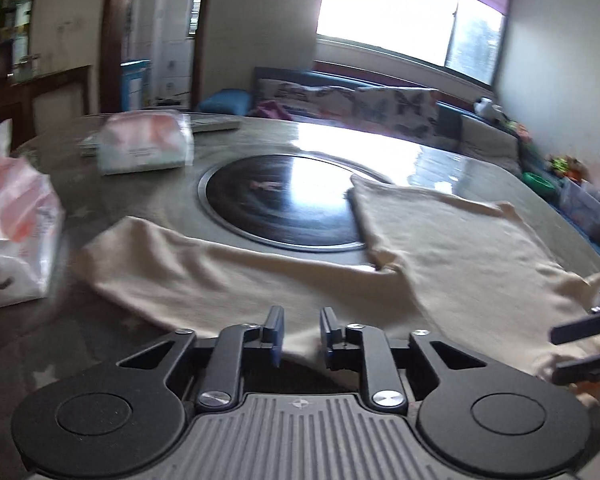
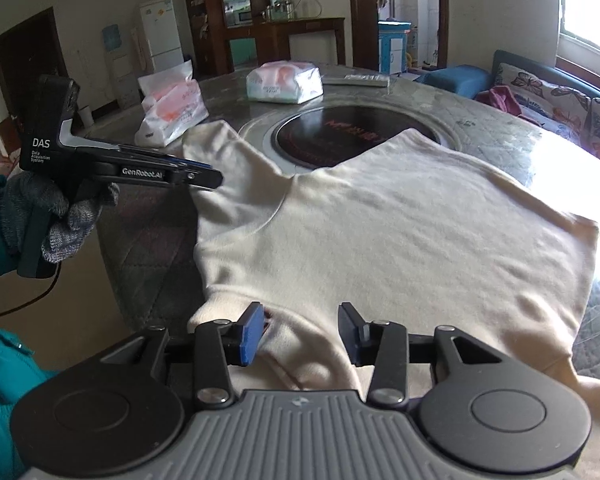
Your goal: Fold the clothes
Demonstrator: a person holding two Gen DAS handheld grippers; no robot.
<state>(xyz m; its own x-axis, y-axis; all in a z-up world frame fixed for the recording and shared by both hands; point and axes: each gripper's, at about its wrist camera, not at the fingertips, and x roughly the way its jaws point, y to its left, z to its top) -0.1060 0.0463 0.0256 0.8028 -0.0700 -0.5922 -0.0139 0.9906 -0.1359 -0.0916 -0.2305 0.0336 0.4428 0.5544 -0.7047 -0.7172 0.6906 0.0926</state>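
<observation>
My right gripper (image 2: 300,330) has jaws spread, nothing held, straddling a bunched edge of the cream sweater (image 2: 400,220), near what looks like the collar. My left gripper (image 1: 299,334) also gapes, nothing pinched, hovering at the sweater's near edge; in the right view it sits left of the garment above the table edge. The sweater lies mostly flat on the round table (image 1: 440,156), one sleeve (image 2: 228,152) angled toward the plastic bag (image 2: 172,108), partly covering the black inset disc (image 1: 276,200). Step looks like pre-grasp, fold not started. Next: close both on the edge, lift evenly, carry across.
</observation>
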